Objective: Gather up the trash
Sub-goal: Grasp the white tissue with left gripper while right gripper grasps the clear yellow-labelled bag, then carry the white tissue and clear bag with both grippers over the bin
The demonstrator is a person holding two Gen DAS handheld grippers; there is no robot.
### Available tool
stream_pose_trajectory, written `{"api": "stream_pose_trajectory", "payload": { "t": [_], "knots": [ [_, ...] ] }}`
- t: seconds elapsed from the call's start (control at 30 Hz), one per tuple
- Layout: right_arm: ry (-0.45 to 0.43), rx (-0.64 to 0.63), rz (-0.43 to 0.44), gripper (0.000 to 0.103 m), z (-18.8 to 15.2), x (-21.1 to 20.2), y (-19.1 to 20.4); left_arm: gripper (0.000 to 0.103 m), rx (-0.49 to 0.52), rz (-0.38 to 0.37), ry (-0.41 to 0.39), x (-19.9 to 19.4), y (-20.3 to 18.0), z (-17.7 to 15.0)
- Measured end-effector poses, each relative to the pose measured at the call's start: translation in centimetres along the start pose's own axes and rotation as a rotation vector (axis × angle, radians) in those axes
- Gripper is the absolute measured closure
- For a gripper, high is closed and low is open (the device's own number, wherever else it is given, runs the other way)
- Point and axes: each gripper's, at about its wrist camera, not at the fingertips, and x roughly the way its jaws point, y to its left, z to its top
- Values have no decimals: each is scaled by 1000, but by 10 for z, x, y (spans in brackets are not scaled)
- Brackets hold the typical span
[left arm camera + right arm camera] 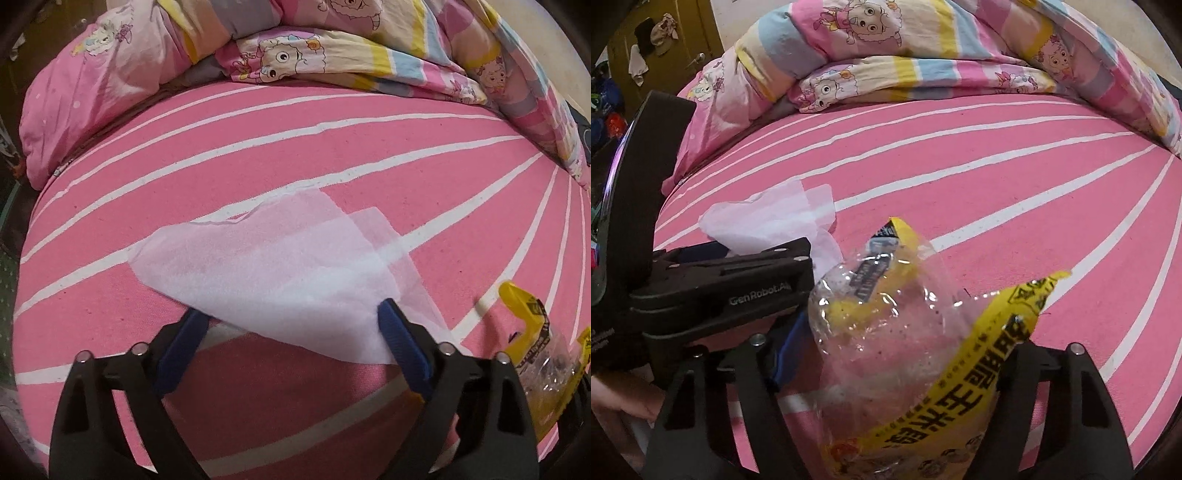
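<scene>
A thin white tissue (280, 266) lies spread flat on the pink, white-striped bed sheet (332, 155), its near edge reaching back between the two blue fingers of the left gripper (291, 317). That gripper stands spread wide: the left finger's tip goes under the tissue's edge, the right finger's tip shows on top of the paper, and neither presses it. From the right wrist view the same tissue (768, 221) sits just beyond the left gripper's black body (731, 284), off to the left. The right gripper (901, 347) holds a clear and yellow plastic wrapper (886, 332) printed with black characters; the wrapper fills the space between its fingers and rises crumpled in front of the lens, so the gripper is pinching it. The wrapper (535, 332) appears at the right edge of the left wrist view, near the tissue's corner. A cartoon-sheep quilt (923, 48) is bunched at the far end of the bed.
</scene>
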Motion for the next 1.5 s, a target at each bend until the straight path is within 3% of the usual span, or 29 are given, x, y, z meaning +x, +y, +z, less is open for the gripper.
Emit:
{"api": "stream_pose_trajectory", "payload": {
  "t": [0.13, 0.3, 0.43, 0.57, 0.63, 0.7, 0.9, 1.17, 1.3, 1.5],
  "knots": [
    [1, 1, 8, 34, 0, 0, 0, 39, 34, 4, -23, -5, -8, -1],
    [-2, 1, 28, 39, -1, -1, -1, 47, 41, -8, -26, -6, -10, -1],
    [-3, 7, 51, 44, -2, -1, -2, 60, 11, -26, -21, -9, -5, 1],
    [-9, 5, 65, 50, -1, -2, -1, 79, -42, -70, -14, -12, 5, 3],
    [-13, 8, 70, 51, -1, -3, -1, 95, -75, -118, -6, -13, 11, 4],
    [-15, 15, 77, 51, -1, -4, -2, 100, -119, -174, 6, -12, 18, 4],
    [-26, 37, 85, 52, 2, -10, -4, 102, -196, -312, 12, -18, 24, -1],
    [-67, 53, 100, 52, -12, -51, 3, 102, -192, -377, -26, -57, 21, -27],
    [-132, -45, 67, 52, -29, -91, 19, 102, -214, -442, -78, -96, 21, -47],
    [-218, 10, 125, 52, -52, -167, 15, 102, -206, -455, -92, -154, 17, -96]
  ]
}}
